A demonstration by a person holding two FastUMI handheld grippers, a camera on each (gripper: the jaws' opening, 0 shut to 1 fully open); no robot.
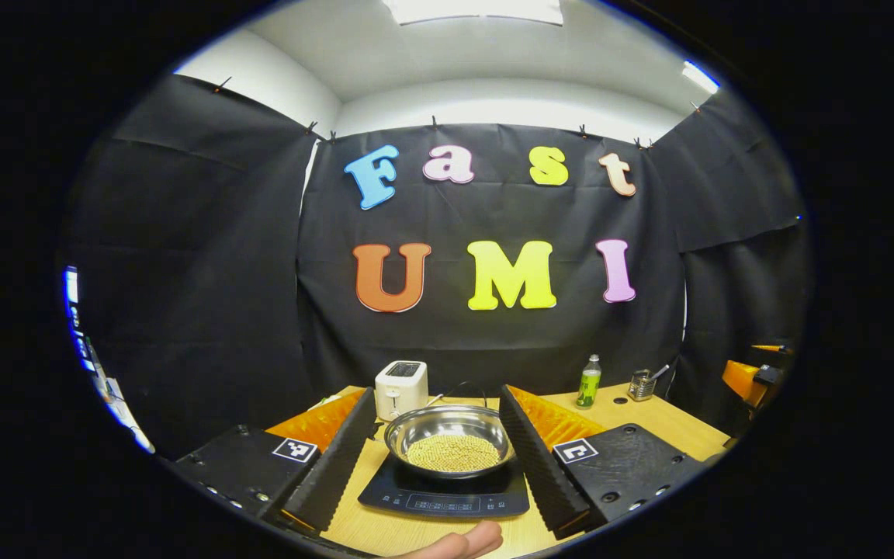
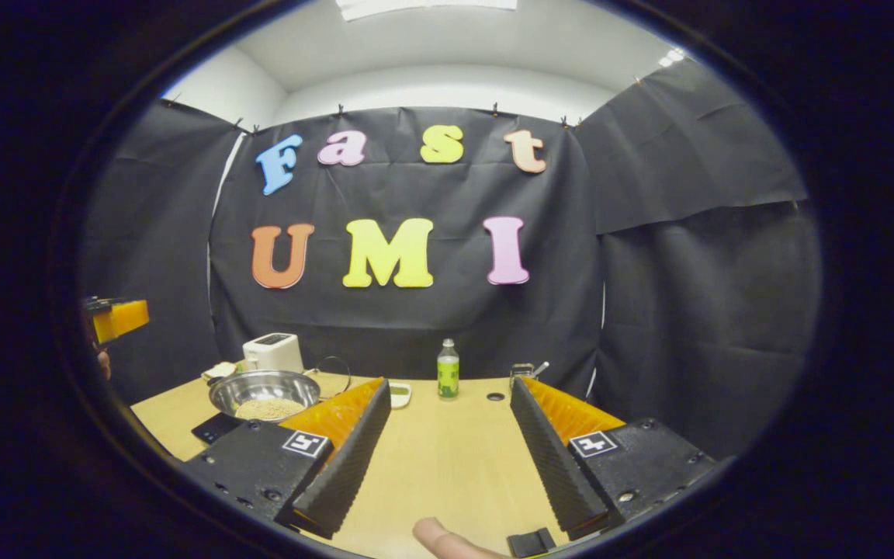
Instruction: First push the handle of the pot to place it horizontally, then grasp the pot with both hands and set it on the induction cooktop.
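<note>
Pot [image 1: 449,439] sits on the cooktop [image 1: 445,491], and we see it straight ahead of the left hand-held gripper [image 1: 447,460], framed between its two fingers, which stand wide apart and touch nothing. The pot is a shiny metal bowl with pale grains inside. Beyond it, past the left finger, a white toaster [image 1: 401,388] stands on the table [image 1: 672,419]. Farther off to the right of this hand-held gripper we see a green bottle [image 1: 589,382] and a small metal holder [image 1: 640,385] near the back wall. A fingertip [image 1: 462,542] shows at the bottom edge.

From the right gripper view, the right hand-held gripper [image 2: 447,456] is also spread wide, holding nothing, with bare table [image 2: 447,466] between its fingers. We see the pot [image 2: 265,394] well off to its left, beyond the left finger, with the toaster [image 2: 273,352] behind it. The bottle [image 2: 448,369] stands ahead, near the wall. The other hand-held gripper [image 2: 117,317] shows at the far left edge; we cannot tell its opening from here. A fingertip [image 2: 439,537] shows at the bottom.
</note>
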